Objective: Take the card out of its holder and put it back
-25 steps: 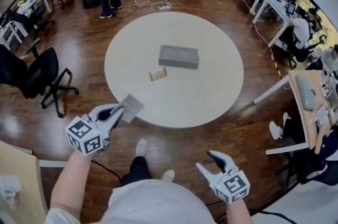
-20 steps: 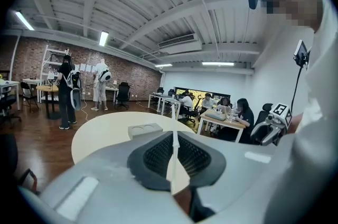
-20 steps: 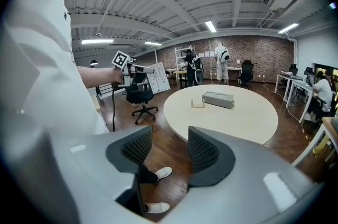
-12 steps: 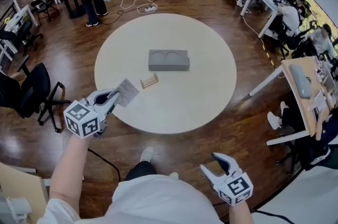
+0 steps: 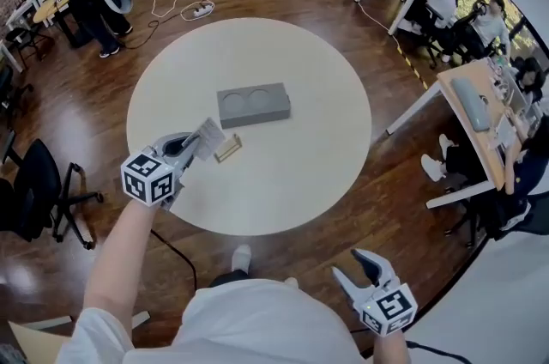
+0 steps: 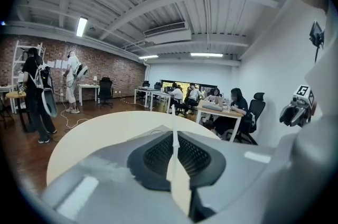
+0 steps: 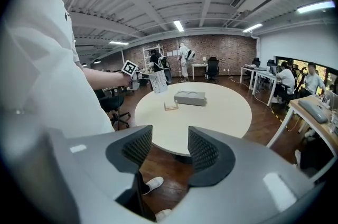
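Card (image 5: 208, 136) is out of its wooden holder (image 5: 227, 148), so by my reading the put-back half of the task is in hand. Nearest the body, the right gripper (image 5: 350, 265) hangs low off the table's edge, jaws apart with nothing between them. Further out, the left gripper (image 5: 189, 146) has its jaws pinched together on the card's lower edge, holding it upright above the round table (image 5: 292, 182), near the empty holder but not in it. Beyond sits a grey block (image 5: 253, 105) with two round recesses. Next, the card's free edge likely needs lining up with the holder's slot, then lowering straight in before release.
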{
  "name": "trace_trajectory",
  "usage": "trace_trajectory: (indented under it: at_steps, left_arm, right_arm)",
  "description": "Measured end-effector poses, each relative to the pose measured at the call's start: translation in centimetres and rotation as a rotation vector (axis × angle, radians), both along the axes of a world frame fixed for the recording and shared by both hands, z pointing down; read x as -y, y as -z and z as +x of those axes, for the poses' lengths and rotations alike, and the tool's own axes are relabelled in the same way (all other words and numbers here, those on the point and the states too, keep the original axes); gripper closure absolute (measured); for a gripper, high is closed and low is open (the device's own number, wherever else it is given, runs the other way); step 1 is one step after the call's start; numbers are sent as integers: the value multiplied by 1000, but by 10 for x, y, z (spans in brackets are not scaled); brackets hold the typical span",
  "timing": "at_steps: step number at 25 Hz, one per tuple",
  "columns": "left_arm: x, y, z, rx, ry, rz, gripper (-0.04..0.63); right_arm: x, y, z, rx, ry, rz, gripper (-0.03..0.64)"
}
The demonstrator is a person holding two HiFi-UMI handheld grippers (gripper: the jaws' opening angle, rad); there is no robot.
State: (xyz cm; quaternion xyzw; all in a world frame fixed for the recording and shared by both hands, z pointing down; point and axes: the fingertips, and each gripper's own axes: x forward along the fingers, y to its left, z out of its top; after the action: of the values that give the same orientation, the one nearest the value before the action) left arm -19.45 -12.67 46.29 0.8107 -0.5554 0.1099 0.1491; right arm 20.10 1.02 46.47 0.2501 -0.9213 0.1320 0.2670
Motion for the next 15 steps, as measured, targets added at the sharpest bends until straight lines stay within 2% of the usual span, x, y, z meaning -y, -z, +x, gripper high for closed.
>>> trace_trajectory:
  at_steps: [8,15]
  left_arm:
    - [47,-51,-4,-3,-71,-42,580]
    - [59,-78,-5,-6,-99,-74,580]
  right_arm:
    - [-10,-5,-15,-35,-131,-37,399]
    - [-15,-4,-22,-67,-179,-61,399]
